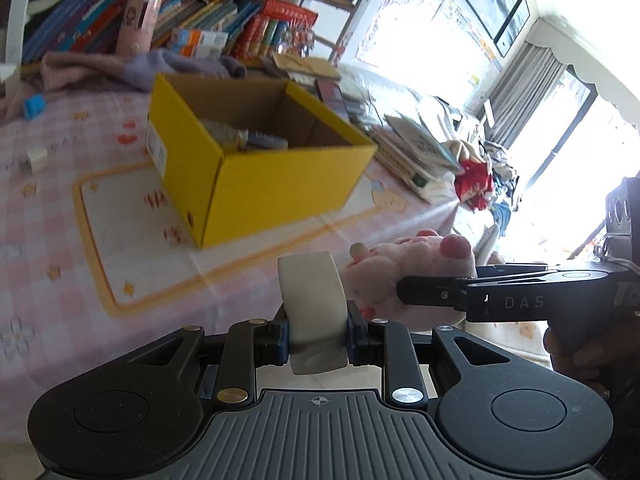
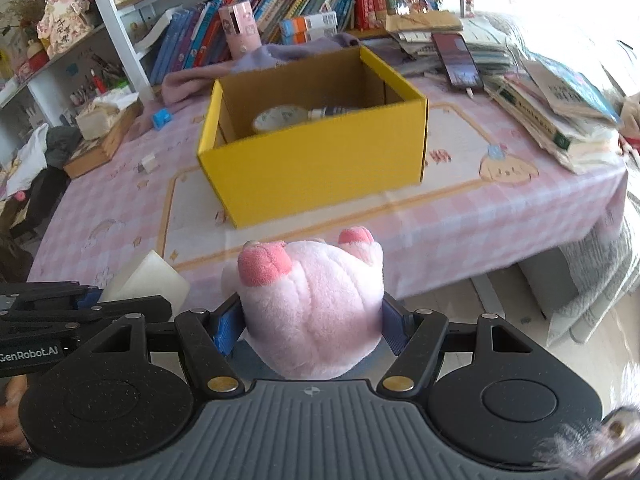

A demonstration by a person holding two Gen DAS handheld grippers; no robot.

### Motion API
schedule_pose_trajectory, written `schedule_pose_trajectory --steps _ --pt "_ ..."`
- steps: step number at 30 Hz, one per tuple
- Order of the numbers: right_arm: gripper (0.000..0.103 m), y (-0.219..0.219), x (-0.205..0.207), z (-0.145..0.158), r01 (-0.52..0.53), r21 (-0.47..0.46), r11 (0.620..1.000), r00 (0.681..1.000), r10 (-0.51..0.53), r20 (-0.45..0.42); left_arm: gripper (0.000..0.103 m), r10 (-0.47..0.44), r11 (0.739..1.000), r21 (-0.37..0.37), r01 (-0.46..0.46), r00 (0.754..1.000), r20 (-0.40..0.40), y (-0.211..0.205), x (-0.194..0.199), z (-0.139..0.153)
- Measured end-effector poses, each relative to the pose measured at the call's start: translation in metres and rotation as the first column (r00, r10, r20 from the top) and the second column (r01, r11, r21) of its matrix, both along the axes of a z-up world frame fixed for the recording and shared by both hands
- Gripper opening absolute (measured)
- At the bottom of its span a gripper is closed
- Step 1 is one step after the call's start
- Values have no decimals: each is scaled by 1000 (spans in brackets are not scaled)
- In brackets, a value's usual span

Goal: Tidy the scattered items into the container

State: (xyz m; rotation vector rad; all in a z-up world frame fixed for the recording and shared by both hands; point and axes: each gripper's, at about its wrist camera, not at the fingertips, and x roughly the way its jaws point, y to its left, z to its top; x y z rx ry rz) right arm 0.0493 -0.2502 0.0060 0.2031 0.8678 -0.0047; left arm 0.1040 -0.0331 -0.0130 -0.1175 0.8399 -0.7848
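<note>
1. The left gripper (image 1: pixel 318 330) has its jaws clenched on a white block (image 1: pixel 312 300), which stands up between the blue pads above the near edge of the table (image 1: pixel 48 208).
2. The right gripper (image 2: pixel 314 326) has its jaws grasping a pink plush toy (image 2: pixel 316 304); the toy bulges out above the jaws, its two darker pink feet pointing toward the box.
3. In the left wrist view the right gripper comes in from the right, side-on, with the plush toy just beside the white block; whether the two touch cannot be told.
4. In the right wrist view the left gripper shows at the lower left with the white block at its tip.
5. Beyond both sets of jaws, a yellow cardboard box (image 2: pixel 320 168) sits open on the pink checked tablecloth (image 2: pixel 500 216), well apart from the held things.
6. Inside the box lie a pale round dish-like thing (image 2: pixel 280 118) and a small bottle (image 2: pixel 332 112), blurred.
7. Left of the box on the cloth are a small white cube (image 2: pixel 150 162) and a blue thing (image 2: pixel 162 118).
8. To the right a stack of books (image 2: pixel 560 120) rests on the table, with a phone (image 2: pixel 458 60) behind it.
9. A bookshelf (image 2: pixel 248 8) stands at the back.
</note>
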Motion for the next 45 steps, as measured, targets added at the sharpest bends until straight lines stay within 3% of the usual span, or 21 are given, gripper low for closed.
schedule_pose_trajectory --steps 4,8,14,20,25,34,45 --pt "66 -14 22 15 -5 -16 1000 999 6 54 24 -3 1000 -9 4 998 57 -13 19 14" --pt "66 -30 47 42 -19 -47 999 985 27 170 24 -5 1000 -13 7 989 149 -31 39 33" --pt "66 -55 100 65 -75 -128 989 957 108 271 24 65 997 14 -70 967 245 -57 76 53" --pt "66 -75 153 55 -191 -99 977 947 210 243 24 160 981 71 -181 957 242 -80 114 49" --pt "66 -80 186 29 -288 -106 952 936 303 178 24 211 958 145 -247 951 226 -97 134 31" --pt "67 -64 219 -11 -478 -163 863 865 495 85 24 205 919 295 -261 957 207 -125 154 5" --pt "70 -62 244 -36 -539 -137 831 838 546 12 25 239 890 360 -280 959 154 -131 169 -14"
